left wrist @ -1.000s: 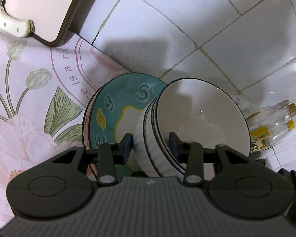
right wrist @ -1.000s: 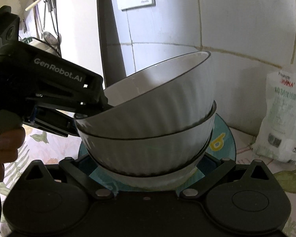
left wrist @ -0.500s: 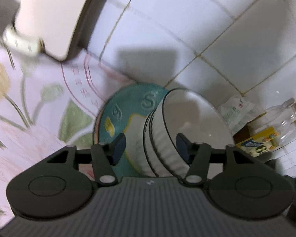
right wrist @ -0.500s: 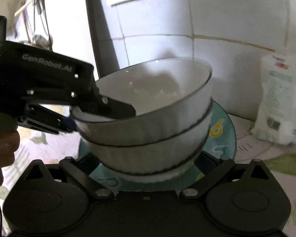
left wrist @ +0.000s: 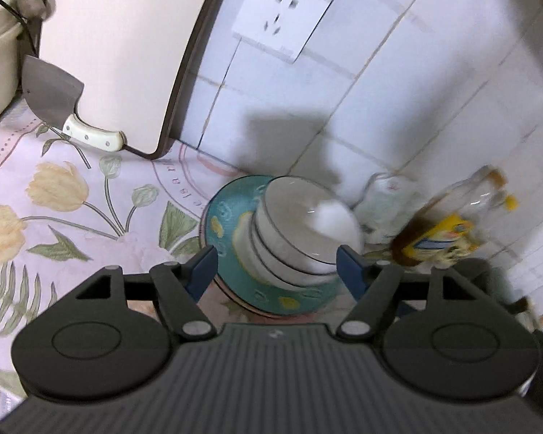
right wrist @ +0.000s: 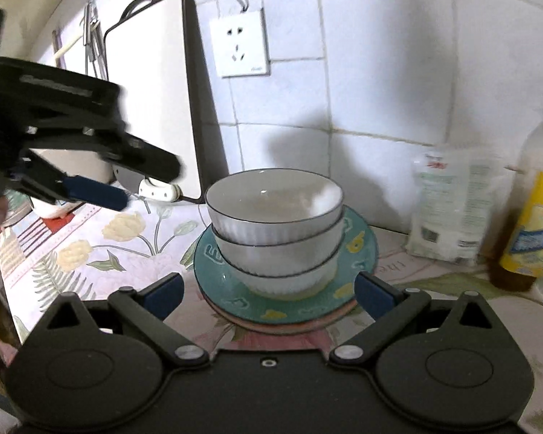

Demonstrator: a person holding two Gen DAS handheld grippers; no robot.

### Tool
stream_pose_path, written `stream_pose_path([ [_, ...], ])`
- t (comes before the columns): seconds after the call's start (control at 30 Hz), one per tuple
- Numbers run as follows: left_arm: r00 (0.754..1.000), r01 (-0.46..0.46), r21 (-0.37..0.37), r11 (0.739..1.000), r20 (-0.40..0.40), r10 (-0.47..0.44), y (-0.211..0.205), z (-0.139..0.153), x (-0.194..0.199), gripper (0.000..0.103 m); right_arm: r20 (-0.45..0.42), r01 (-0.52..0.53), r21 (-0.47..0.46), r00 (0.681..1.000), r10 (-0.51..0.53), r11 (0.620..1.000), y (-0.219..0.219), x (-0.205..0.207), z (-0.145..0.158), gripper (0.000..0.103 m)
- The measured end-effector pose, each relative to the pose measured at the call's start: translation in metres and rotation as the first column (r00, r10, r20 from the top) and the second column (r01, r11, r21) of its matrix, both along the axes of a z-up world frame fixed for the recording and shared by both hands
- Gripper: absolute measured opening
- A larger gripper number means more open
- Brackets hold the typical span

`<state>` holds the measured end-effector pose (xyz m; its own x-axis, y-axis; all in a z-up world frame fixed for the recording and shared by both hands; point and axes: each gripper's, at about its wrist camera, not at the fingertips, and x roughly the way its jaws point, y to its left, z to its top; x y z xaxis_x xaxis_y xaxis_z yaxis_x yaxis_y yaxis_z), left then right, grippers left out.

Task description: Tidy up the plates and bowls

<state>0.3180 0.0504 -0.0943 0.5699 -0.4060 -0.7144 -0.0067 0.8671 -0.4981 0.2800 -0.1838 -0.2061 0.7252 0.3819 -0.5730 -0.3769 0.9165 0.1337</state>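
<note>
right wrist view: three white bowls nested on teal plate, plate on floral worktop near tiled wall. right tongs wide, empty. left tongs wide, clear of stack, holding nothing.

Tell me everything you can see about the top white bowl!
The top bowl is white with ribbed sides and a thin dark rim, and looks like glazed ceramic. It sits upright and empty, nested in two matching bowls on a teal plate near the tiled wall. Neither gripper touches it.
</note>
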Motion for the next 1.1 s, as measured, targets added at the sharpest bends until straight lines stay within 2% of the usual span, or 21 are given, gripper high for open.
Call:
stream_pose_path([
  [0.1, 0.999, 0.018, -0.005, 1.000, 0.033, -0.018, 0.006, 0.026, -0.021, 0.075, -0.001, 0.013, 0.027, 1.000, -0.013, 1.000, -0.008, -0.018, 0.017, 0.102],
  [0.33, 0.993, 0.084, 0.058, 0.995, 0.081, -0.088, 0.008, 0.073, -0.058, 0.083, 0.025, 0.069, 0.006, 0.997, -0.069, 0.998, -0.013, -0.056, 0.059, 0.102],
  [0.53, 0.991, 0.107, 0.123, 0.987, 0.066, -0.116, 0.005, 0.088, -0.082, 0.088, 0.052, 0.132, -0.017, 0.990, -0.130, 0.991, -0.018, -0.087, 0.093, 0.102],
  [0.67, 0.988, 0.133, 0.216, 0.967, 0.050, -0.147, 0.000, 0.097, -0.098, 0.088, 0.026, 0.163, -0.042, 0.986, -0.162, 0.986, -0.023, -0.101, 0.110, 0.102],
  [0.73, 0.987, 0.141, 0.237, 0.961, 0.046, -0.156, 0.000, 0.103, -0.106, 0.088, 0.017, 0.178, -0.066, 0.984, -0.177, 0.982, -0.025, -0.109, 0.117, 0.102],
  [0.93, 0.990, 0.129, 0.315, 0.940, 0.019, -0.143, 0.000, 0.116, -0.129, 0.088, -0.053, 0.278, -0.147, 0.956, -0.288, 0.949, -0.034, -0.132, 0.135, 0.102],
  [1.0, 0.990, 0.133, 0.350, 0.927, -0.007, -0.140, -0.002, 0.119, -0.134, 0.088, -0.057, 0.310, -0.176, 0.944, -0.324, 0.934, -0.035, -0.141, 0.143, 0.102],
  [1.1, 0.988, 0.145, 0.380, 0.914, 0.001, -0.157, -0.006, 0.127, -0.144, 0.088, -0.054, 0.340, -0.195, 0.933, -0.356, 0.920, -0.037, -0.154, 0.155, 0.102],
])
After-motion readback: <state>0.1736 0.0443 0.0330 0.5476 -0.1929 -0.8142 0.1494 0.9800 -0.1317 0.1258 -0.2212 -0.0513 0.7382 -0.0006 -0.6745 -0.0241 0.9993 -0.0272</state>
